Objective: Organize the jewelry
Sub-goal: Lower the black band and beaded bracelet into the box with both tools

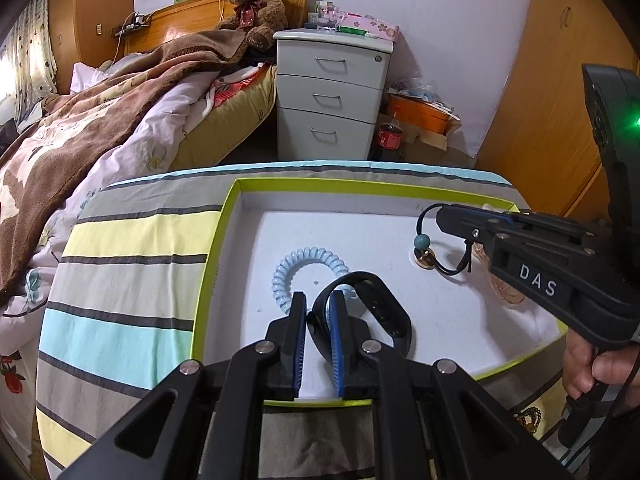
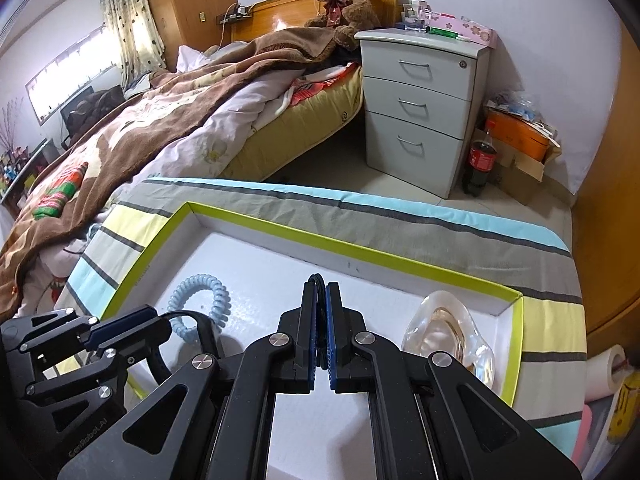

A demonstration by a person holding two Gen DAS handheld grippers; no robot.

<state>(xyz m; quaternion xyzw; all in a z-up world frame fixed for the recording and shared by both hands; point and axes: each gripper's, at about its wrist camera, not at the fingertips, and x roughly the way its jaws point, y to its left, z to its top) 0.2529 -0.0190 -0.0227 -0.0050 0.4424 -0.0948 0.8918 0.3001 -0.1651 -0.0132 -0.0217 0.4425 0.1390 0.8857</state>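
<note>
A white tray with a lime-green rim (image 1: 224, 240) (image 2: 360, 252) lies on a striped cloth. In it, my left gripper (image 1: 318, 300) (image 2: 160, 322) is shut on the strap of a black wristband (image 1: 376, 304). A light blue spiral hair tie (image 1: 308, 268) (image 2: 200, 300) lies just beyond its fingertips. Farther right, my right gripper (image 1: 440, 216) (image 2: 320, 284) is shut on a black cord loop with a teal bead (image 1: 422, 242). The bead hangs over a small gold-coloured piece (image 1: 426, 258). A clear glass dish (image 2: 448, 332) stands in the tray's right corner.
The striped cloth (image 1: 132, 280) covers a round-edged table. A bed with a brown blanket (image 1: 100, 112) lies to the left. Beyond the table stand a white drawer unit (image 1: 332, 96) and a cola bottle (image 1: 390, 132). A person's hand (image 1: 592, 368) holds the right gripper's handle.
</note>
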